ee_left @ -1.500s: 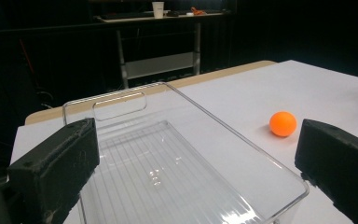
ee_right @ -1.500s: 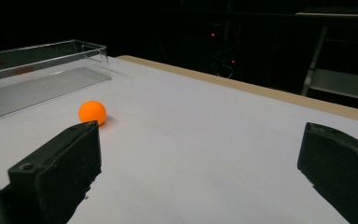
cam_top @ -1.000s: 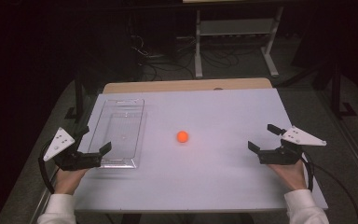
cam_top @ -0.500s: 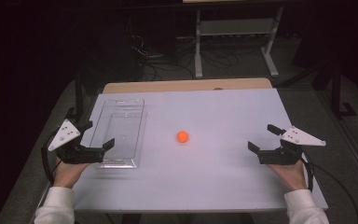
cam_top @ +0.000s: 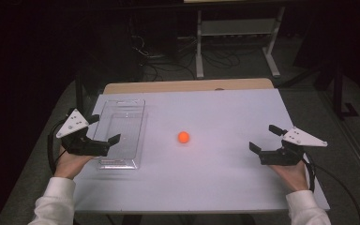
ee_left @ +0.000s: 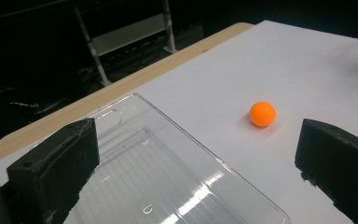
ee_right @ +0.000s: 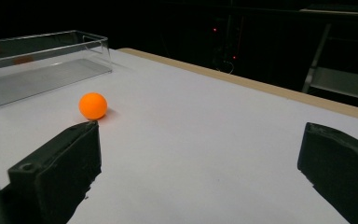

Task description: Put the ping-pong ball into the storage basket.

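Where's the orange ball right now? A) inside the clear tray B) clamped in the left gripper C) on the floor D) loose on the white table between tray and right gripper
D: the orange ball sits on the bare white table, right of the clear tray, with the left gripper and right gripper both open and apart from it.

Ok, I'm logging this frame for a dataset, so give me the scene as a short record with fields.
surface: white table
ball: orange ball, loose on the table, mid-table, untouched
container: clear plastic tray, empty, left of the ball
left hand-held gripper: open, over the tray's near left edge, holding nothing
right hand-held gripper: open, low at the table's right side, holding nothing
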`<state>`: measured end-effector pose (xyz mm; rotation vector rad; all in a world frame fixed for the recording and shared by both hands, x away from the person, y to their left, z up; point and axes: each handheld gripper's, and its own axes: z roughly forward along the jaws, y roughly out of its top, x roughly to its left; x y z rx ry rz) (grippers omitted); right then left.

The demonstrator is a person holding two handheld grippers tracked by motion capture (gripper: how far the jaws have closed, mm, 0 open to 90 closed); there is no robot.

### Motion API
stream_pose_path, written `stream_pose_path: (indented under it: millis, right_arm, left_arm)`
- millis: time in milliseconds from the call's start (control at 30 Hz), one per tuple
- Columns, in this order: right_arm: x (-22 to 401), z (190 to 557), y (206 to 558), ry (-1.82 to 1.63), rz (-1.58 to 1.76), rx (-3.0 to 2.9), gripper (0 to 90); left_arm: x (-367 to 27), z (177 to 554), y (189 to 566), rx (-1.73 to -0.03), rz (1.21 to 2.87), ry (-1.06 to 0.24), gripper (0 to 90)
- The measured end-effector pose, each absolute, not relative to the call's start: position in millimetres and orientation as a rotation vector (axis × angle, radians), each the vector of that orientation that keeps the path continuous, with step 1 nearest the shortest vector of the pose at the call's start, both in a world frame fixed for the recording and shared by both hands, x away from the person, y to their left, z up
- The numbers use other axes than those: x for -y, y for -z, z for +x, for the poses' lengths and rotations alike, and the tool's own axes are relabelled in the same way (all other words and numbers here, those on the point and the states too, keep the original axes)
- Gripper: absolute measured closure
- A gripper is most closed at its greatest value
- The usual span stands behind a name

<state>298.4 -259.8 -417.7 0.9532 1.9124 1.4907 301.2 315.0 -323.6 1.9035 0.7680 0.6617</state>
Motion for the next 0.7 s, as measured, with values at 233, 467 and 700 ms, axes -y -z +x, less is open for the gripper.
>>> stream_pose_path:
  millis: [233,467,700]
  right_arm:
    - [261,298,417,-1.497,0.953,-1.908,0.0]
    - [261,298,417,-1.499,0.951,-1.908,0.0]
    - [262,298,418,-1.501,0.955,-1.909,0.0]
  left_arm:
    - [-308,308,316,-0.743,1.952,-0.641,0.0]
    - [-307,316,311,-0.74,1.989,-0.643,0.0]
    - [-301,323,309,-0.735,2.025,-0.633,0.0]
